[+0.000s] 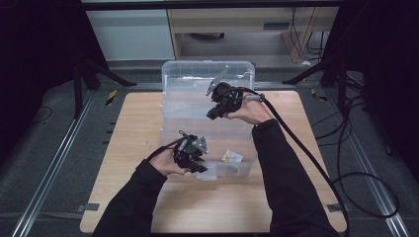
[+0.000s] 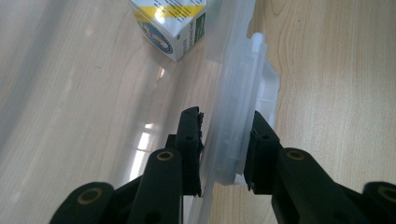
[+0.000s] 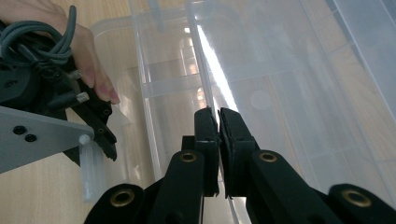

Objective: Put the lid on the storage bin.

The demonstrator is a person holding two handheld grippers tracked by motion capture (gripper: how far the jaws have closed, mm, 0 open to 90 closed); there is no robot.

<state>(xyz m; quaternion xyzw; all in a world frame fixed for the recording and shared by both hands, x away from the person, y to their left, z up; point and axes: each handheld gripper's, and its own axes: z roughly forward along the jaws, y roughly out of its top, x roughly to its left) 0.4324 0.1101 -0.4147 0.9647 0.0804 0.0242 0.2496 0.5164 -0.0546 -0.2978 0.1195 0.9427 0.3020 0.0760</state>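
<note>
A clear plastic storage box [image 1: 170, 129] stands on the wooden table [image 1: 131, 148]. Its clear lid [image 1: 207, 74] is raised over the far half. My left gripper [image 1: 200, 168] is at the box's near edge and is shut on the rim latch [image 2: 231, 140], one pad on each side of the plastic. My right gripper [image 1: 213, 114] is over the middle of the box. In the right gripper view its jaws [image 3: 218, 116] pinch the thin edge of the lid [image 3: 280, 84]. A small white and yellow carton [image 1: 231, 157] [image 2: 170, 25] lies inside the box near the front right.
Black stand legs [image 1: 106, 74] rise at both back corners of the table. Cables [image 1: 365, 187] loop on the floor at the right. Metal rails [image 1: 54, 163] run along both sides. A pale cabinet [image 1: 133, 34] stands behind.
</note>
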